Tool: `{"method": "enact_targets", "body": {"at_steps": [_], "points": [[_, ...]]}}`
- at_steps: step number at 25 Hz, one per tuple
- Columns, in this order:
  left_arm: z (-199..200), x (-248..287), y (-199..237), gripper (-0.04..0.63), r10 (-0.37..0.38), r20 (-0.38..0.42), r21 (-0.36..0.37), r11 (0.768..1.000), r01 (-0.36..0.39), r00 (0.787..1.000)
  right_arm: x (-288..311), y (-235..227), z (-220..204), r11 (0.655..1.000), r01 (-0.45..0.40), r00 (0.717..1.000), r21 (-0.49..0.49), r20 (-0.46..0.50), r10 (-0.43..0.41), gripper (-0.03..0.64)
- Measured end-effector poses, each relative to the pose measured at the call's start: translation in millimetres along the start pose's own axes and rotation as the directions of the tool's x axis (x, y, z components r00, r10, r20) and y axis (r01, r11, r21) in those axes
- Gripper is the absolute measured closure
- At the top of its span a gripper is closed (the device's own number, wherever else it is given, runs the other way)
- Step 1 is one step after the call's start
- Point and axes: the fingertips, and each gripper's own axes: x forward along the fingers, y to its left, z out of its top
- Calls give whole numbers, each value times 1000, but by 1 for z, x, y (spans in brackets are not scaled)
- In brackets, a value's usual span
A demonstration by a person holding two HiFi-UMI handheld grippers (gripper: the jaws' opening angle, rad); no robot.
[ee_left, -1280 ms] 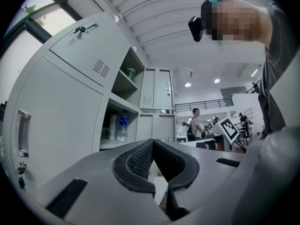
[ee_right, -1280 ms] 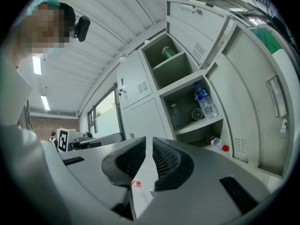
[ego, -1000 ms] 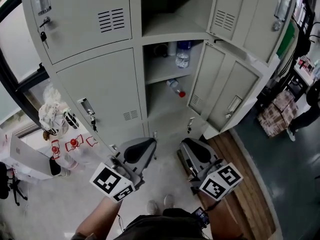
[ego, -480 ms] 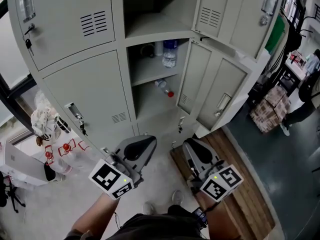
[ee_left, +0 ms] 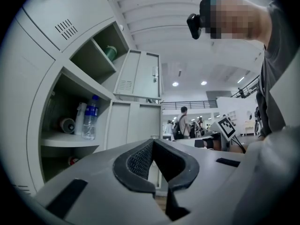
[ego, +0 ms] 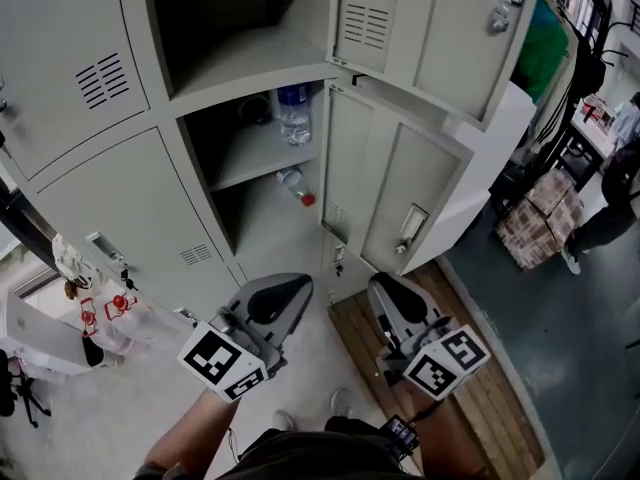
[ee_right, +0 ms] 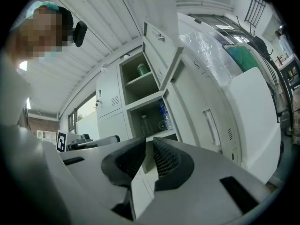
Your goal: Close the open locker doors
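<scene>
Locker doors (ego: pixel 405 183) in the right column hang open. Left claw (ee_left: pixel 152 142): tips together, empty. Right claw (ee_right: pixel 149 142): narrowly parted, empty. Neither touches a door.

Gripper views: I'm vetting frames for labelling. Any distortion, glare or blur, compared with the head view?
Left gripper view: strong fisheye, black corners, bright ceiling lights. Right gripper view: same bending, open locker door bowed. Head view: milder curve, even light, open compartments shadowed.

Place: large indoor hall | cues: steel lockers (ego: pixel 100 218), mezzanine railing (ee_left: pixel 187 104), ceiling lights (ee_left: pixel 175 84)
</scene>
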Motion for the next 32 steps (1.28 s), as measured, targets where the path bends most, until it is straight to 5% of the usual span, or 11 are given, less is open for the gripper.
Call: {"method": "enact_targets", "body": {"at_steps": [17,32], "points": [[-24,113,-12,586,12,-23,-24,1000,-13,1000,-19,-121,22,999,32,999,24,1,-32,569],[-33,145,-6,586,56,-37,-29,998,-57,998,-10,-152,27,997,-50,999,51,-9,51,568]]}}
